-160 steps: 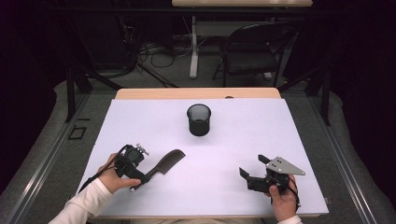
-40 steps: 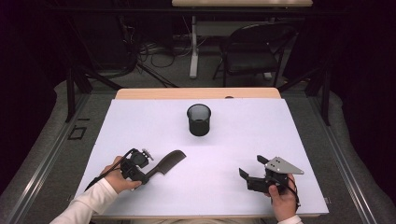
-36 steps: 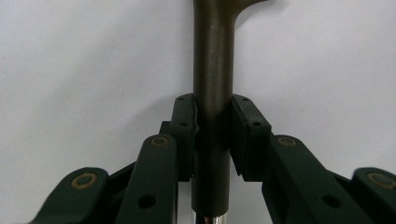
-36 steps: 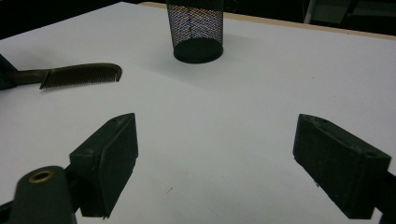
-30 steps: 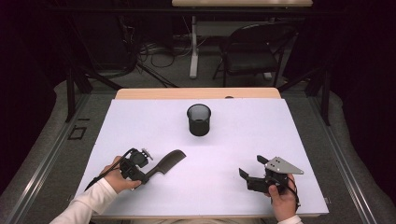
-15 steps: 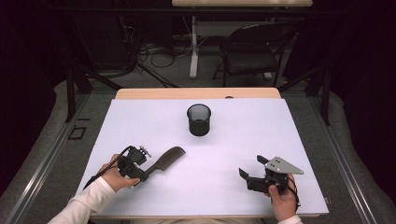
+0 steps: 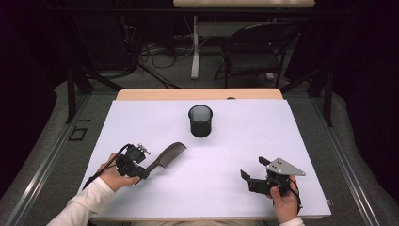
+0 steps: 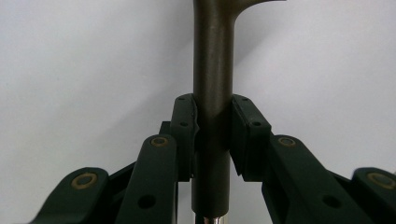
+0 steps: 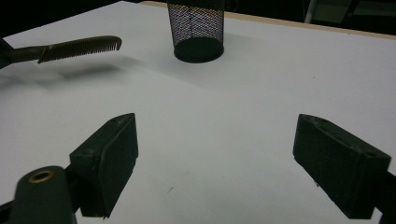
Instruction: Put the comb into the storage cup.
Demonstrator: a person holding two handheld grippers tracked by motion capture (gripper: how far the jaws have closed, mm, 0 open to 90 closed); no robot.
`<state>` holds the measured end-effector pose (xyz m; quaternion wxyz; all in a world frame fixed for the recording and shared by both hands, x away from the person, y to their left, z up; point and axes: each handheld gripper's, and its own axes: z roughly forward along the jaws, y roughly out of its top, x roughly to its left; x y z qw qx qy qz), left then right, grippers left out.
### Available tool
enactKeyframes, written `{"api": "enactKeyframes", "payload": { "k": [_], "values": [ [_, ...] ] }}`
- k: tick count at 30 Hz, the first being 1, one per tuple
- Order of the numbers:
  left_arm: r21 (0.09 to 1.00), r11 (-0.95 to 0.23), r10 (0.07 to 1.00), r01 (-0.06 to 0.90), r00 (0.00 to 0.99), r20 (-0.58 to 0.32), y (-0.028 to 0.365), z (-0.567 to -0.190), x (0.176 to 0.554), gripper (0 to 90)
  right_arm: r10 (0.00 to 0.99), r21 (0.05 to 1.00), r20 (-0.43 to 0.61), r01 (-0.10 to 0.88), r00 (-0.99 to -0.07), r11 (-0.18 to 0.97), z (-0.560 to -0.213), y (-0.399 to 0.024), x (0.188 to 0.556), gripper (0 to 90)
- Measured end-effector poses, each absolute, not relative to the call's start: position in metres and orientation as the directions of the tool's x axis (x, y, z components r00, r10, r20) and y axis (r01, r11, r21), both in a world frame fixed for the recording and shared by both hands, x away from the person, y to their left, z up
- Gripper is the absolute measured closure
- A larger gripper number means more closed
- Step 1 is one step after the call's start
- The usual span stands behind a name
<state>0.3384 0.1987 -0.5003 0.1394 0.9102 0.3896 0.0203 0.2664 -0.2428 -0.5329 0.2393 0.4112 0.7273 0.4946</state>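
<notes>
left hand-held gripper: we've got it clamped on the comb handle, near left of the bench
right hand-held gripper: jaws wide, nothing between them, near right
comb: teeth end lifted off the bench, angled toward the cup
mesh cup: upright, centre-far, well apart from our comb

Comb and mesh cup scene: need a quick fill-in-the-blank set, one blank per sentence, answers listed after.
1. The left gripper is shut on the ____ of the comb.
2. The right gripper has its jaws ____, with nothing between them.
3. The black mesh cup stands ____ on the white table.
4. In the right gripper view the comb casts a shadow, so it is held ____ the table.

Missing words: handle; open; upright; above
</notes>
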Motion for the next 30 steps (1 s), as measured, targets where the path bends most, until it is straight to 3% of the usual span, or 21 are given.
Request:
{"api": "enactKeyframes", "payload": {
  "k": [30],
  "values": [
    [0.479, -0.589, 0.724, 0.651, 0.688, -0.045, 0.194, -0.467, 0.337, 72.6, 0.836, 0.913, 0.059, 0.368, -0.545, 0.176, -0.534, -0.242, 0.267, 14.1]
  ]
}}
